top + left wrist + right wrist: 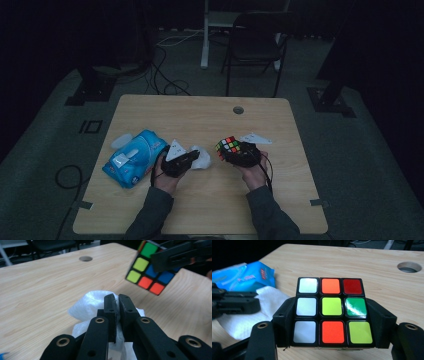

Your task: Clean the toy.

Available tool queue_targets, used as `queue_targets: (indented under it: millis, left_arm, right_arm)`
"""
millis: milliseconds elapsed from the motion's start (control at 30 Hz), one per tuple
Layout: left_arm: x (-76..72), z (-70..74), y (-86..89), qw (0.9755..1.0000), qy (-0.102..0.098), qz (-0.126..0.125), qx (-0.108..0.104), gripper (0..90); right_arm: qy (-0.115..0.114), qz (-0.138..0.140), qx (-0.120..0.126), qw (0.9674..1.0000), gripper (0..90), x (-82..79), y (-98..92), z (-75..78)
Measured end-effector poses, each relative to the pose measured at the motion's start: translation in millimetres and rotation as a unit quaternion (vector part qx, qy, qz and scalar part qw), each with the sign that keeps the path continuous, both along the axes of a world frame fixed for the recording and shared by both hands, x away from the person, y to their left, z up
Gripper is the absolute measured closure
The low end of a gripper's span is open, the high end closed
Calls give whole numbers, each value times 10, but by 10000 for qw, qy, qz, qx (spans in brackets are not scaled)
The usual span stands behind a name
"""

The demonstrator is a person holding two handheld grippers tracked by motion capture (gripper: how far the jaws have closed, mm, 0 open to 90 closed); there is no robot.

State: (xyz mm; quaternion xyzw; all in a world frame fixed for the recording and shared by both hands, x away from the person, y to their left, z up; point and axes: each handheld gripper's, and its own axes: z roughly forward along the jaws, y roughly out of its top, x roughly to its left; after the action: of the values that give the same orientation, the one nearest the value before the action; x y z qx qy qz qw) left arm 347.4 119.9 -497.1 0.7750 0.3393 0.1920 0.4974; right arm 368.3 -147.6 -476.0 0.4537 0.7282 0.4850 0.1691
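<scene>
1. A blue pack of wipes [134, 158] lies on the left of the wooden table [210, 210].
2. A round cable hole [238, 110] sits near the far edge.
3. A dark chair [256, 44] stands beyond, cables [165, 75] on the floor.

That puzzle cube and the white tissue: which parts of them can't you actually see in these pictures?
- Puzzle cube: in the right gripper view the right gripper covers two opposite faces; its underside faces away.
- Puzzle cube in the left gripper view: the top edge cuts off its upper part.
- White tissue: in the left gripper view the left gripper hides the pinched part.
- Blue wipes pack: its print is too small in the high view.
</scene>
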Motion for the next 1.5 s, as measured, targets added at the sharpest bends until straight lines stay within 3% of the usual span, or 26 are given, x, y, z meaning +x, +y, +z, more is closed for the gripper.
queue_targets:
  millis: [67, 300, 700, 1500]
  left_arm:
    - [11, -22, 28, 9999, 38, 89, 59, 864]
    - [34, -73, 74, 9995, 107, 220, 190, 864]
    - [58, -159, 131, 9984, 186, 391, 359, 861]
    - [74, -343, 292, 9943, 388, 749, 653, 855]
  right_arm:
    - [-28, -46, -149, 9999, 339, -12, -9, -29]
    - [43, -153, -156, 9998, 339, -12, -61, -91]
    - [68, -315, -401, 9987, 338, -20, -140, -206]
    - [276, -573, -962, 9933, 338, -4, -256, -450]
